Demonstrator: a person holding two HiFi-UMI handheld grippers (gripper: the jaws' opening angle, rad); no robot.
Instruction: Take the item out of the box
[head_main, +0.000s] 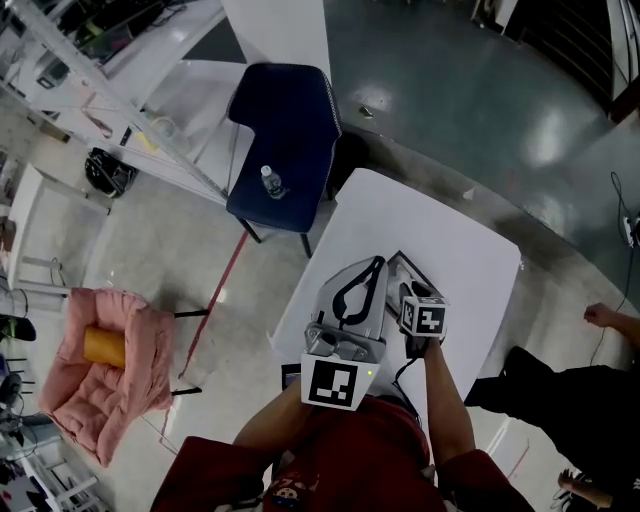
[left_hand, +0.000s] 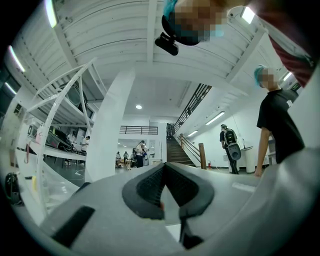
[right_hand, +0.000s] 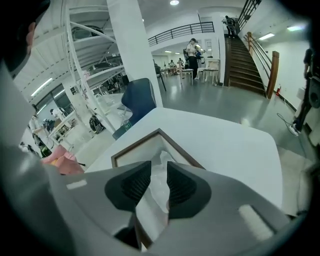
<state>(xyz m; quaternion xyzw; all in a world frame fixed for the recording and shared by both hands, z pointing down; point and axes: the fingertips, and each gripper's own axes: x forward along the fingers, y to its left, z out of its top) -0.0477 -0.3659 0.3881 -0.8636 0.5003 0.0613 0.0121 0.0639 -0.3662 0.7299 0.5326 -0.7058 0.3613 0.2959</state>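
Note:
An open box (right_hand: 131, 150) with a dark rim stands on the white table (right_hand: 230, 140). Inside it lies an item in crumpled clear plastic (right_hand: 159, 187). My right gripper (right_hand: 159, 170) points steeply down over the box, open, and the plastic shows through the gap between its pads without being pressed. In the head view the box (head_main: 398, 264) lies just ahead of both grippers, with the right gripper (head_main: 405, 295) over it. My left gripper (head_main: 376, 264) is held about level beside the box. Its pads (left_hand: 145, 187) meet at the tips with nothing seen between them.
A dark blue chair (head_main: 285, 120) with a water bottle (head_main: 272, 182) on its seat stands at the table's far left corner. A pink cushioned seat (head_main: 100, 385) holding an orange roll (head_main: 105, 347) sits on the floor to the left. A person (head_main: 560, 385) stands at the right.

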